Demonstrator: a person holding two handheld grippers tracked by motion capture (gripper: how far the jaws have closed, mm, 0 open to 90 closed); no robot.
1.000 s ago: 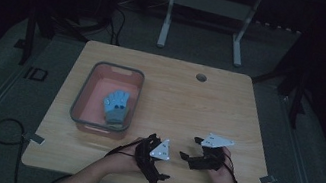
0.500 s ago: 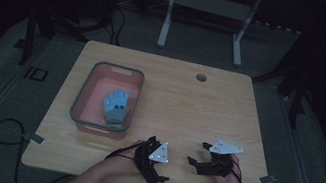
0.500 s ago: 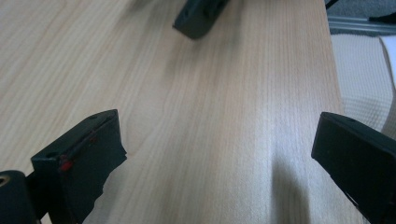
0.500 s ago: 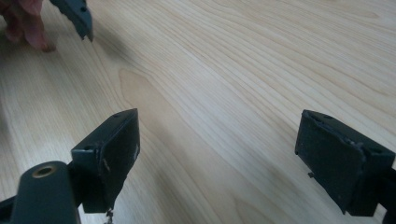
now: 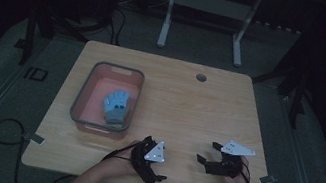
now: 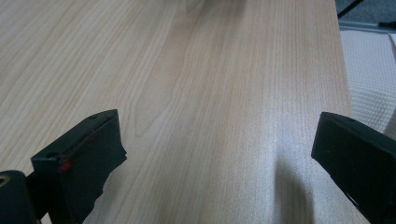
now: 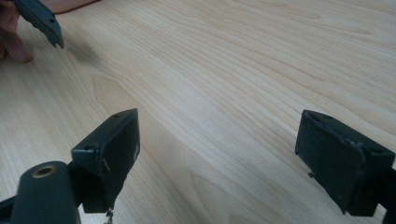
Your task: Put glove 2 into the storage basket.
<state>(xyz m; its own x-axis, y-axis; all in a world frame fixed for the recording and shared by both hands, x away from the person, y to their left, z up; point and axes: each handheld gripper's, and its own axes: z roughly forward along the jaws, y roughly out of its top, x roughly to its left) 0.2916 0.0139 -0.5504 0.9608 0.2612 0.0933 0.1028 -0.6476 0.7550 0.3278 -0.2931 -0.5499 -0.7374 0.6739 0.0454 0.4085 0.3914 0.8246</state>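
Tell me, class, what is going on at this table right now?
A person holds a gripper in each hand near the front edge of the wooden table. The left gripper and the right gripper are both open and hold nothing. A blue glove lies in the grey-rimmed bin at the left, apart from both.

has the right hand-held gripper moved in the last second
Yes. The right hand-held gripper has drawn back toward the person's edge of the table and a little rightward, judged against the tabletop hole.
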